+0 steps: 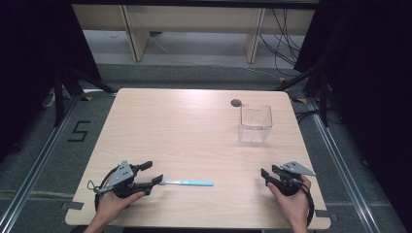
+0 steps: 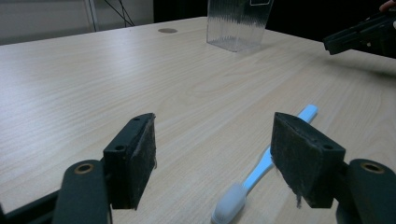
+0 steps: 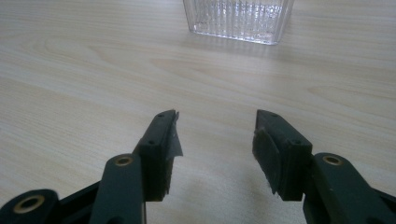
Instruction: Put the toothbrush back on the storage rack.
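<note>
A toothbrush (image 1: 190, 183) with a light blue handle and a whitish head lies flat near the table's front edge, its head pointing left. My left gripper (image 1: 152, 173) stands open just left of it. In the left gripper view the toothbrush (image 2: 261, 163) runs forward and to the right from between the jaws of my left gripper (image 2: 214, 123), its head low in the gap, and neither pad touches it. My right gripper (image 1: 268, 174) stands open at the front right with nothing between its jaws; its own view shows bare wood ahead of that right gripper (image 3: 217, 116).
A clear ribbed plastic container (image 1: 254, 124) stands upright at the back right of the wooden table (image 1: 184, 131); the same container (image 2: 238, 23) (image 3: 238, 18) shows in both gripper views. A round grommet hole (image 1: 236, 102) sits behind it. The other hand's gripper (image 2: 359, 37) appears farther off.
</note>
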Demonstrator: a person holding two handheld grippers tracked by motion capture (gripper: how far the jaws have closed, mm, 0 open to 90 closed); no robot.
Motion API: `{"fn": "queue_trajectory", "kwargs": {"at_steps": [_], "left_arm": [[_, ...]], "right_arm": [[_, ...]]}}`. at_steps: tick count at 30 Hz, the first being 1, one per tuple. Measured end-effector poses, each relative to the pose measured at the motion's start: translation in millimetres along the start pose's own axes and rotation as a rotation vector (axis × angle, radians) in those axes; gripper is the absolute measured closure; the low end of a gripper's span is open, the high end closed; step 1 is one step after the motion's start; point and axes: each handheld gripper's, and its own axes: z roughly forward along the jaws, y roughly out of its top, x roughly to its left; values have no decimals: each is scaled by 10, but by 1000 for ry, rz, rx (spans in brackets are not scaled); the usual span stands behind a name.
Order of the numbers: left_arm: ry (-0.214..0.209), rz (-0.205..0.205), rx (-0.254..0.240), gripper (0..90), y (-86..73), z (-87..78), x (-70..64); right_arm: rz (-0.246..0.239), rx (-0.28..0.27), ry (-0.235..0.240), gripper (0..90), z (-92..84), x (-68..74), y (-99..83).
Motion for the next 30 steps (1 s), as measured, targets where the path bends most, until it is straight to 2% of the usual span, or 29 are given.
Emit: {"fn": "queue_trajectory", "kwargs": {"at_steps": [1, 2, 3, 5, 6, 7, 8, 9, 10, 11, 12, 13, 14, 15, 16, 17, 18, 19, 20, 22, 23, 24, 26, 27, 28, 29, 30], "left_arm": [[-2, 5, 14, 308, 11, 8, 1], [0, 13, 29, 312, 33, 8, 2], [-10, 18, 19, 316, 47, 25, 6], [-20, 31, 38, 327, 114, 35, 4], [-29, 35, 43, 333, 151, 49, 1], [-29, 35, 43, 338, 151, 49, 1], [-58, 60, 46, 345, 234, 89, -5], [-63, 77, 66, 349, 288, 98, -10], [-85, 85, 90, 351, 355, 128, -10], [-111, 98, 110, 352, 410, 156, -3], [-121, 114, 125, 360, 451, 174, -4], [-121, 114, 125, 369, 451, 174, -4], [-155, 163, 188, 378, 581, 232, -15], [-177, 180, 212, 381, 620, 258, -21], [-201, 217, 249, 385, 674, 287, -31], [-201, 217, 249, 388, 674, 287, -31], [-255, 260, 325, 392, 760, 358, -38], [-283, 277, 361, 400, 793, 413, -30], [-292, 295, 398, 417, 817, 451, -26], [-320, 328, 461, 441, 852, 512, -22], [-320, 328, 461, 449, 852, 512, -22], [-341, 351, 499, 449, 882, 558, -18], [-373, 385, 551, 470, 922, 624, -38], [-385, 403, 570, 474, 938, 648, -41], [-394, 406, 590, 481, 948, 670, -53], [-394, 425, 612, 484, 959, 693, -62], [-395, 436, 628, 489, 966, 710, -70]], "right_arm": [[-32, 18, -34, 494, -29, -17, 13], [19, 26, -17, 492, -20, 20, 11], [-13, 26, -13, 490, -12, -4, 18], [7, 35, -9, 486, -9, 21, 27], [-38, 15, -18, 484, -1, -5, 37], [-38, 15, -18, 484, -1, -5, 37], [3, 45, -16, 480, -16, 46, 48], [-37, 41, -9, 478, -17, 26, 58], [-72, 35, -13, 477, -23, 11, 69], [-74, 31, -19, 477, -30, 15, 76], [-37, 29, 3, 476, -20, 42, 76], [-37, 29, 3, 476, -20, 42, 76], [-76, 39, -4, 473, -39, 22, 106], [-64, 37, 5, 472, -35, 31, 114], [-68, 38, 4, 470, -40, 38, 123], [-68, 38, 4, 470, -40, 38, 123], [-81, 47, 13, 465, -42, 57, 145], [-55, 74, 12, 465, -60, 93, 149], [-104, 57, 11, 463, -44, 78, 162], [-90, 75, 23, 460, -42, 113, 173], [-90, 75, 23, 460, -42, 113, 173], [-91, 87, 27, 459, -45, 132, 177], [-126, 86, 24, 456, -44, 151, 187], [-89, 95, 40, 456, -38, 187, 181], [-100, 100, 32, 455, -42, 190, 188], [-134, 92, 28, 455, -37, 173, 196], [-96, 100, 43, 454, -29, 205, 194]]}}
